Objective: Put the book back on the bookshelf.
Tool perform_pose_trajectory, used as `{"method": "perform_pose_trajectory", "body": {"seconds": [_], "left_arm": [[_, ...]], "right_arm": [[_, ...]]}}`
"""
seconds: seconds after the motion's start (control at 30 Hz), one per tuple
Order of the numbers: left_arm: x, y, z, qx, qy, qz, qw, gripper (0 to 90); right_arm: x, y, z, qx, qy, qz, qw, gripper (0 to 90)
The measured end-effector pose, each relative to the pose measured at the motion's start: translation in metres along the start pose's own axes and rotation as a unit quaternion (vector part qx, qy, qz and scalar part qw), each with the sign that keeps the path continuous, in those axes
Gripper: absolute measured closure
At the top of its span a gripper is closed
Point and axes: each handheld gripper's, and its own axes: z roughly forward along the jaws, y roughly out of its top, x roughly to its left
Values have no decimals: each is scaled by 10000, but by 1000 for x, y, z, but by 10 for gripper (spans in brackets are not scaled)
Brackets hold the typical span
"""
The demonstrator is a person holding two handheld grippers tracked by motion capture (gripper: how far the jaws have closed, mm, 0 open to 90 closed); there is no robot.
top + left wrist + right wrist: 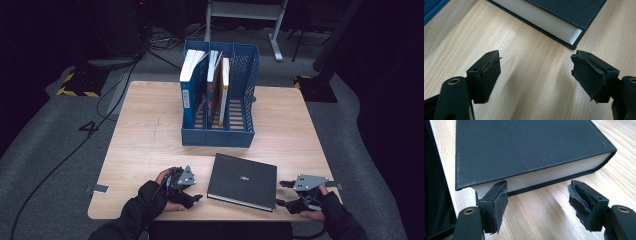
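**Both tools closing in on the black book**

The black book (242,181) is lying flat on the tabletop (145,140), in front of the blue file rack (220,95) that is holding upright books. The right tool (537,202) is facing the book's page edge with its jaws spread wide and empty; the left tool (535,75) is gaping open beside the book's other side. Gripping well probably means pinching the cover and pages together from both sides, then lifting evenly.

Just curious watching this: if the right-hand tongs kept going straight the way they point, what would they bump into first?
Most likely the black book. The right tongs stand open at its white page edge, one jaw already close against a corner, though whether it touches is unclear.
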Motion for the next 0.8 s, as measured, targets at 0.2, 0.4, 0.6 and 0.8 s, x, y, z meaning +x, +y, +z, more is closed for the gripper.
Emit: {"method": "perform_pose_trajectory", "body": {"seconds": [0.2, 0.4, 0.6, 0.8], "left_arm": [[0, -2, 5, 152, -5, 53, 9999, 222], [3, -2, 9, 114, -116, 77, 9998, 200], [10, -4, 13, -11, -315, 71, 9995, 147], [11, -4, 13, 5, -304, 64, 9995, 140]], "right_arm": [[-1, 0, -1, -67, 4, 49, 10000, 311], [-1, -1, -2, -150, -9, 77, 9999, 308], [-4, 1, -5, -335, -71, 203, 9992, 308], [-4, 2, -4, -356, -117, 225, 9990, 308]]}}
